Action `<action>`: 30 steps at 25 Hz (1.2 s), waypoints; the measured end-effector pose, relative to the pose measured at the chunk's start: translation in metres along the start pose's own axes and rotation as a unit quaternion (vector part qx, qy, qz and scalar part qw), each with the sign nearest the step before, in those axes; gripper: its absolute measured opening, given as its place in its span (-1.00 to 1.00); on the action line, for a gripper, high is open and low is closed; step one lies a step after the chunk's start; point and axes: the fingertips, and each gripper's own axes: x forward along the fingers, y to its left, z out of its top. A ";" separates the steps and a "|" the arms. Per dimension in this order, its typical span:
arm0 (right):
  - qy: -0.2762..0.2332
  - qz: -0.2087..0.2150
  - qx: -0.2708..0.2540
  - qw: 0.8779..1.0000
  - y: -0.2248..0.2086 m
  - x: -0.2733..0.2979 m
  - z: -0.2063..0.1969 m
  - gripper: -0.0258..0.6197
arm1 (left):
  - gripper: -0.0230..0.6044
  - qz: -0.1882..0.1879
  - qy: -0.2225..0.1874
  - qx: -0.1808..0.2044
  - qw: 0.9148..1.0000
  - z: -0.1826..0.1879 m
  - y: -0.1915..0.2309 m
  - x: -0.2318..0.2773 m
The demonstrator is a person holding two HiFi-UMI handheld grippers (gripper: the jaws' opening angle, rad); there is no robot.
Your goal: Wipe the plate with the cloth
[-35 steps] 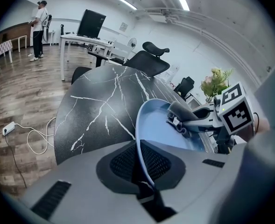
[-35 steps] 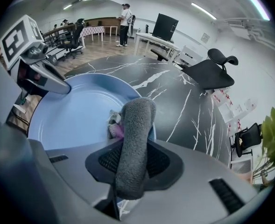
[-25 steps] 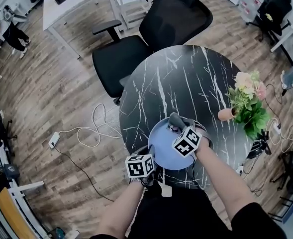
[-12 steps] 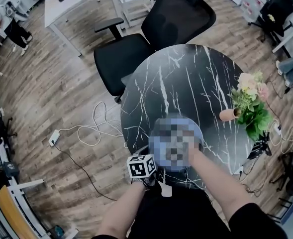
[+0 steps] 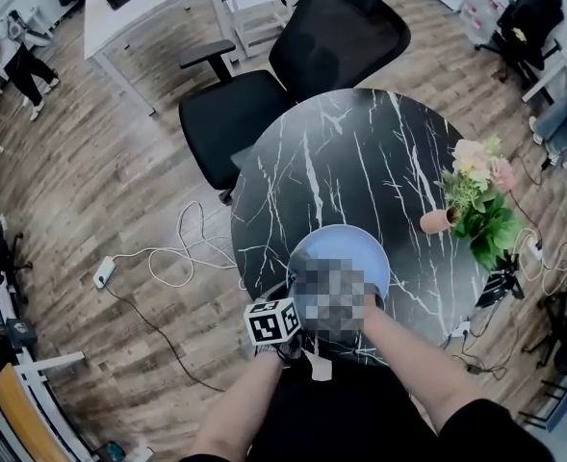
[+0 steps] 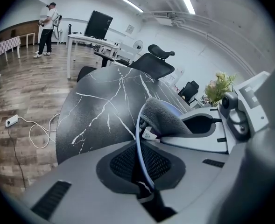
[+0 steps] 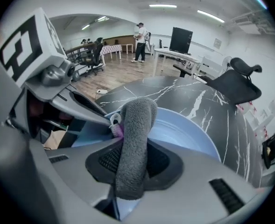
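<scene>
My left gripper (image 6: pixel 141 164), its black-and-white marker cube (image 5: pixel 271 321) on top, slants forward and down off my bare left forearm (image 5: pixel 233 407). Its jaws pinch the thin rim of the pale blue round plate (image 5: pixel 346 246). My right gripper (image 7: pixel 130 164) tips down more steeply, jaws clamped on a thick grey fleecy cloth (image 7: pixel 135 125), my bare right forearm (image 5: pixel 408 354) reaching in beside the left.

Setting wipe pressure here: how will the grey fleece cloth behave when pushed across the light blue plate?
Probably floppy: the grey fleece cloth folds over where the right gripper pinches it. Its fuzzy pile likely drags rather than slides on the smooth light blue round plate.
</scene>
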 end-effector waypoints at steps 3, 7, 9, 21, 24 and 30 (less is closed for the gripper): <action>-0.013 0.029 0.071 0.997 0.009 -0.006 -0.004 -0.58 | -0.80 0.002 -0.001 -0.005 1.000 0.000 0.000 -0.001; -0.028 0.067 0.147 0.986 0.026 -0.008 -0.006 -0.58 | -0.81 0.002 -0.002 -0.014 1.000 0.000 0.001 -0.001; -0.031 0.068 0.167 0.983 0.030 -0.006 -0.008 -0.58 | -0.81 0.002 -0.003 -0.019 1.000 0.000 0.001 -0.001; 0.016 0.006 0.088 0.996 0.008 -0.007 -0.020 -0.58 | -0.81 -0.001 -0.004 -0.014 1.000 0.000 0.000 -0.001; 0.021 -0.018 0.083 0.996 -0.011 -0.009 -0.027 -0.58 | -0.81 -0.001 -0.005 -0.015 1.000 0.001 0.000 -0.001; 0.033 -0.064 0.100 0.992 -0.050 -0.017 -0.045 -0.58 | -0.81 -0.002 -0.005 -0.017 1.000 -0.001 0.000 0.000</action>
